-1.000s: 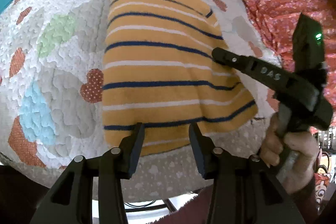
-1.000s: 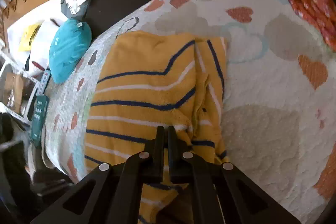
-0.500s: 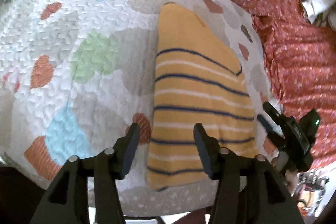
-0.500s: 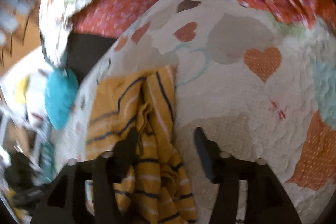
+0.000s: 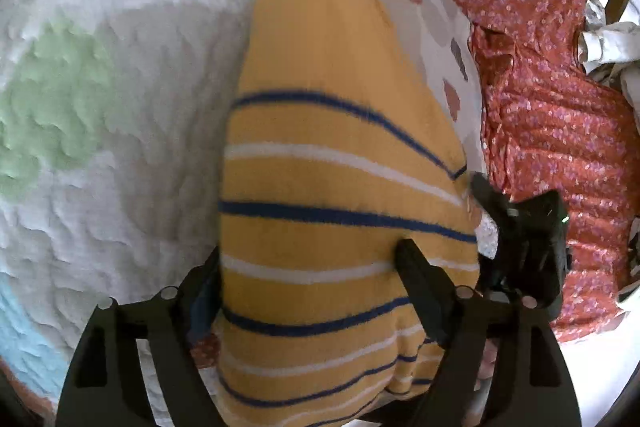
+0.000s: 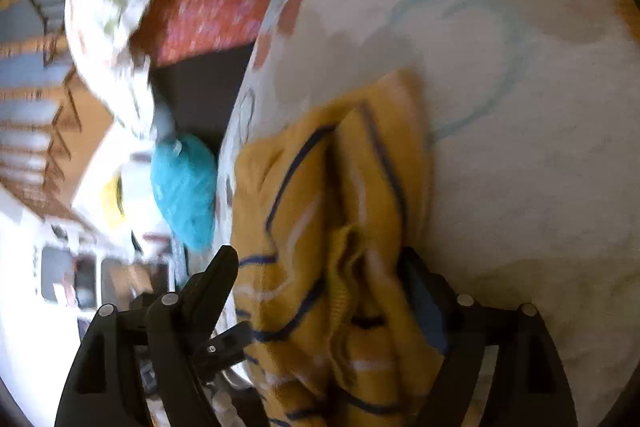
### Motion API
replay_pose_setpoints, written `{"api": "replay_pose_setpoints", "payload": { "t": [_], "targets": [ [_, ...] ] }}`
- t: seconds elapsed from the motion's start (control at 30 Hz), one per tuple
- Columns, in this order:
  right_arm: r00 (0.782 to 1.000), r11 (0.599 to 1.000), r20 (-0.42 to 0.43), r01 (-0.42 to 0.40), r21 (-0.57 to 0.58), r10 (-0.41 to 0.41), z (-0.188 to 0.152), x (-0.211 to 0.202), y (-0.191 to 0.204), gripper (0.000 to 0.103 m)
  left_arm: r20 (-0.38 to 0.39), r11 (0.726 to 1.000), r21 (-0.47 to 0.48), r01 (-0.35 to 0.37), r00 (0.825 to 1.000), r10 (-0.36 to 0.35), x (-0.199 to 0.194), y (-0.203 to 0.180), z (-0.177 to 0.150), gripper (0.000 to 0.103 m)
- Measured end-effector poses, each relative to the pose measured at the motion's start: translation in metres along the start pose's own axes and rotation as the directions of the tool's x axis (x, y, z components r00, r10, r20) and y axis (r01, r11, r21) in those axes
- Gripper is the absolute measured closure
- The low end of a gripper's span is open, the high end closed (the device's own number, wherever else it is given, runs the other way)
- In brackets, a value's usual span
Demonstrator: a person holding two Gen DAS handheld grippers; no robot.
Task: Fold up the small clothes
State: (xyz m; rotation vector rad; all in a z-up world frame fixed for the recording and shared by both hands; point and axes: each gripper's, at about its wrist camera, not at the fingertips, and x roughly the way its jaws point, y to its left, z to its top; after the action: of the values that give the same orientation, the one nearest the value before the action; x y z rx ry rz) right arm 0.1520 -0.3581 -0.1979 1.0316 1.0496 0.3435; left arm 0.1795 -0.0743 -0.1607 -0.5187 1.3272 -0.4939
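A yellow knit garment with navy and white stripes (image 5: pixel 340 227) lies folded lengthwise on a heart-print quilt (image 5: pixel 100 127), its near end straddled by both tools. To the garment's left and across its top, the left gripper (image 5: pixel 308 279) stands wide open, one finger along the left edge, the other resting on the cloth, apparently set to take the near hem. At the garment's right edge the right gripper (image 6: pixel 316 275) is likewise spread wide around the bunched layers, gripping nothing. Right of the garment lies a red floral bedspread (image 5: pixel 560 107), clear of the fold
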Motion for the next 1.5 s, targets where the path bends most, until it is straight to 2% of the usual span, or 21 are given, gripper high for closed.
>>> {"api": "replay_pose_setpoints", "payload": {
  "t": [0.03,0.07,0.1,0.13,0.23,0.47,0.6,0.67,0.73,0.8,0.87,0.97,1.0,1.07,1.1,1.13,1.2,1.3,1.33,1.4,1.5],
  "targets": [
    [0.998,0.997,-0.004,0.059,-0.055,-0.059,-0.003,0.005,0.007,0.02,0.001,0.999,0.033,-0.023,1.0,0.023,0.0,-0.005,-0.002,0.028],
    [0.987,0.974,-0.009,0.155,-0.166,-0.159,-0.009,0.013,0.021,0.024,-0.001,0.998,0.046,-0.033,0.999,0.033,-0.001,-0.007,-0.002,0.04],
    [0.977,0.952,0.007,0.211,-0.222,-0.215,-0.013,0.016,0.03,0.039,-0.003,0.998,0.058,-0.037,0.999,0.037,-0.003,-0.009,-0.002,0.045],
    [0.968,0.935,0.023,0.246,-0.256,-0.249,-0.016,0.017,0.038,0.053,0.0,0.998,0.062,-0.032,0.999,0.032,-0.009,-0.01,-0.001,0.054],
    [0.962,0.906,0.075,0.272,-0.324,-0.262,-0.021,0.011,0.068,0.063,0.017,0.998,0.062,-0.008,1.0,0.007,-0.028,-0.012,0.006,0.066],
    [0.976,0.882,0.126,0.216,-0.418,-0.179,0.005,0.021,0.14,0.064,0.129,0.995,0.089,-0.052,0.991,0.04,-0.079,-0.016,0.063,0.067],
    [0.975,0.877,0.146,0.217,-0.428,-0.17,0.035,0.057,0.161,0.062,0.185,0.984,0.078,-0.163,0.972,0.146,-0.076,-0.008,0.105,0.063],
    [0.967,0.879,0.148,0.251,-0.406,-0.207,0.048,0.077,0.156,0.053,0.178,0.975,0.035,-0.219,0.962,0.21,-0.065,0.006,0.116,0.062],
    [0.933,0.857,0.158,0.359,-0.369,-0.323,0.057,0.097,0.143,0.051,0.145,0.972,0.013,-0.235,0.962,0.23,-0.054,0.023,0.12,0.058],
    [0.918,0.845,0.165,0.396,-0.36,-0.36,0.058,0.1,0.135,0.049,0.142,0.982,0.003,-0.188,0.972,0.186,-0.055,0.031,0.116,0.052],
    [0.908,0.827,0.182,0.419,-0.374,-0.378,0.053,0.091,0.132,0.045,0.144,0.983,0.001,-0.182,0.973,0.18,-0.057,0.035,0.107,0.044],
    [0.885,0.786,0.249,0.464,-0.408,-0.393,0.041,0.066,0.144,0.045,0.174,0.984,0.009,-0.178,0.969,0.174,-0.068,0.038,0.087,0.044],
    [0.884,0.784,0.275,0.464,-0.413,-0.379,0.036,0.056,0.149,0.045,0.182,0.984,0.008,-0.178,0.968,0.174,-0.071,0.038,0.08,0.044],
    [0.907,0.807,0.281,0.41,-0.424,-0.313,0.022,0.035,0.155,0.047,0.177,0.985,0.016,-0.174,0.97,0.169,-0.07,0.039,0.067,0.044],
    [0.914,0.816,0.28,0.392,-0.425,-0.293,0.013,0.028,0.157,0.055,0.161,0.984,0.021,-0.177,0.972,0.172,-0.068,0.04,0.058,0.044],
    [0.919,0.819,0.275,0.381,-0.43,-0.283,0.005,0.024,0.157,0.068,0.136,0.983,0.028,-0.182,0.975,0.177,-0.06,0.04,0.049,0.044],
    [0.926,0.808,0.251,0.369,-0.46,-0.281,-0.016,0.022,0.153,0.088,0.107,0.982,0.038,-0.187,0.977,0.182,-0.05,0.04,0.037,0.044],
    [0.931,0.801,0.174,0.366,-0.475,-0.322,-0.037,0.036,0.132,0.09,0.116,0.973,0.057,-0.222,0.97,0.214,-0.041,0.039,0.019,0.044],
    [0.92,0.8,0.161,0.391,-0.455,-0.357,-0.037,0.041,0.123,0.09,0.127,0.969,0.073,-0.237,0.966,0.227,-0.042,0.036,0.015,0.044],
    [0.871,0.786,0.142,0.487,-0.381,-0.47,-0.031,0.049,0.091,0.089,0.123,0.965,0.084,-0.247,0.964,0.236,-0.045,0.032,0.009,0.044],
    [0.856,0.804,0.16,0.517,-0.294,-0.492,-0.027,0.032,0.077,0.089,0.153,0.963,0.096,-0.252,0.96,0.236,-0.062,0.029,-0.006,0.044]
  ]
}}
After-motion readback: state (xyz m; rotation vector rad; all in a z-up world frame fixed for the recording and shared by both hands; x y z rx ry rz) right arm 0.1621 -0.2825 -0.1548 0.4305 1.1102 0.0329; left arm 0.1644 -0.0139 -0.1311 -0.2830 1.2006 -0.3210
